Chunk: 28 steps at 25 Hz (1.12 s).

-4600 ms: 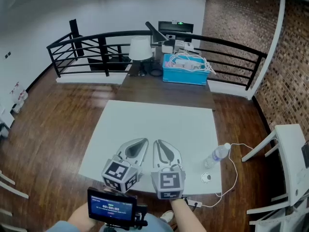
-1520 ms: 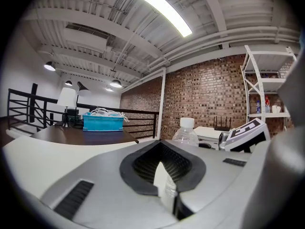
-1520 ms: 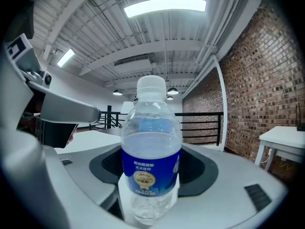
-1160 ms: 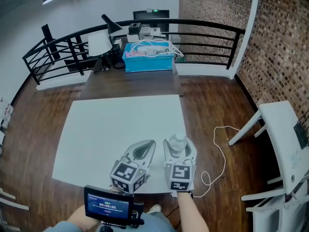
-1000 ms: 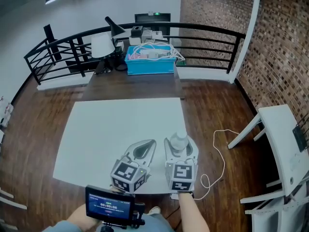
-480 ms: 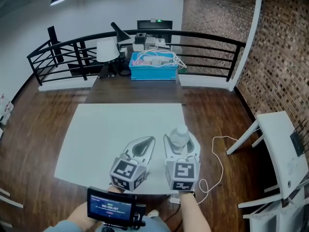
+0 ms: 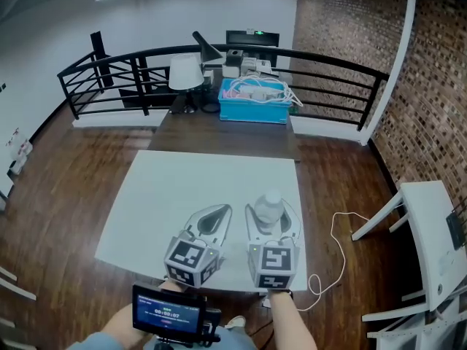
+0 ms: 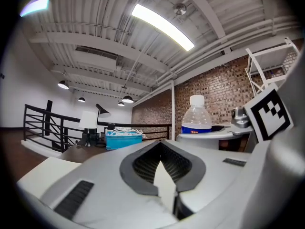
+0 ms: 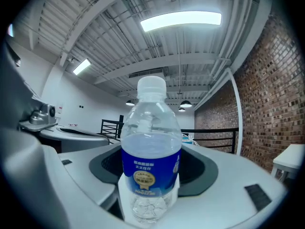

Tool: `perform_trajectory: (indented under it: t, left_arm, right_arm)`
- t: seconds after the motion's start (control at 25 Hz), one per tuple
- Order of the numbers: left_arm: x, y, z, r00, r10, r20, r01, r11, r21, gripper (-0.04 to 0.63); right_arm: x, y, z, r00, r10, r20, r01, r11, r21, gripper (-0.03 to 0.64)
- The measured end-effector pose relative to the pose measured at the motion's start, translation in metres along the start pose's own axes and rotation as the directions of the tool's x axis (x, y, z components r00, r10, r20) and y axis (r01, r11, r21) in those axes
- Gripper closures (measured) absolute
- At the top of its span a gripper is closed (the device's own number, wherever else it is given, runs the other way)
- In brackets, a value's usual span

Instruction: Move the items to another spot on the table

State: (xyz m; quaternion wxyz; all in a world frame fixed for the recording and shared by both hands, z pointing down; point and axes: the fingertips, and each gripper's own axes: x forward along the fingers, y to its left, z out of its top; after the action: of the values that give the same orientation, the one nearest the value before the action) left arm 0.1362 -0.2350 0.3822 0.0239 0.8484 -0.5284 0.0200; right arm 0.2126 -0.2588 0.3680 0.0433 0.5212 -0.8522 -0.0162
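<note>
A clear water bottle with a white cap and a blue label stands upright between the jaws of my right gripper, which is shut on it. In the right gripper view the bottle fills the middle, clamped at its lower body. It hangs over the near right part of the white table. Beside it on the left, my left gripper is shut with nothing in it; its jaw tips meet in the left gripper view. From there the bottle shows to the right.
Beyond the white table stands a dark table with a blue bin of cables and a white lamp, backed by a black railing. A white cable lies on the wooden floor at the right, near a white desk.
Several seconds ago the bottle stood on the table's right edge and my right gripper was empty; now that gripper holds it. Over the last second the grip is unchanged and the view has shifted slightly.
</note>
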Motion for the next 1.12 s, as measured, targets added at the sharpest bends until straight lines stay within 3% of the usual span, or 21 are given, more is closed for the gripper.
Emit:
perform_trajectory:
  t: [0.32, 0.48, 0.6, 1.12]
  left_arm:
    - [-0.046, 0.052, 0.003, 0.997, 0.077, -0.002, -0.077, 0.997, -0.014, 0.584]
    - [-0.071, 0.079, 0.005, 0.994, 0.106, 0.004, -0.106, 0.994, -0.02, 0.584]
    - [-0.087, 0.099, 0.007, 0.992, 0.126, 0.009, -0.126, 0.992, -0.02, 0.584]
    - [-0.167, 0.2, 0.005, 0.968, 0.25, 0.014, -0.249, 0.968, -0.028, 0.584]
  right_arm:
    - [0.018, 0.067, 0.014, 0.997, 0.077, 0.001, -0.077, 0.997, -0.006, 0.328]
    - [0.029, 0.101, 0.016, 0.995, 0.093, 0.046, -0.092, 0.996, -0.01, 0.328]
    - [0.035, 0.128, 0.018, 0.993, 0.12, 0.021, -0.12, 0.993, -0.015, 0.328]
    - [0.074, 0.262, 0.037, 0.963, 0.269, 0.02, -0.268, 0.963, -0.037, 0.328]
